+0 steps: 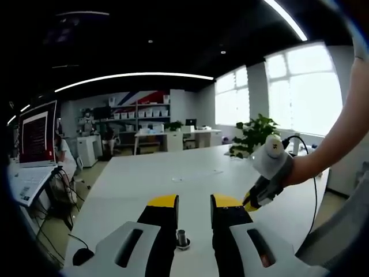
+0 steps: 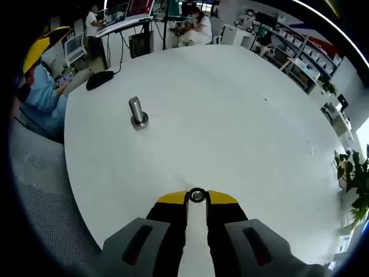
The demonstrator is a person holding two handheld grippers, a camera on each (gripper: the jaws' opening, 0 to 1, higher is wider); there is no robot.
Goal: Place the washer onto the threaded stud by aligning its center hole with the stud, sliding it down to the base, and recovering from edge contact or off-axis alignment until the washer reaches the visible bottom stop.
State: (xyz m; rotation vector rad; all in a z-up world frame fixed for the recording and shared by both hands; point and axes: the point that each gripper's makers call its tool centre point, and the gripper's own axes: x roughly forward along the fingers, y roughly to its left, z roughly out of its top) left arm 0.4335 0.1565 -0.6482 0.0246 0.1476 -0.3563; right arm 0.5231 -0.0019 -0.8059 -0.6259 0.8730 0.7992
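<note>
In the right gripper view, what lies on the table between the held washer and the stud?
Nothing: in the right gripper view, only bare white table lies between the washer, pinched by the right hand-held gripper, and the stud.

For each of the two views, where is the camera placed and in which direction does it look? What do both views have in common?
Left gripper view: rides on the left tongs, low over the white table, looking across the office; the stud stands between its open jaws; the right tongs and a person's forearm enter from the right.
Right gripper view: rides on the right tongs, higher, looking down on the table; the washer is pinched at the tips, the stud apart from it.
Shared: table and stud.
</note>
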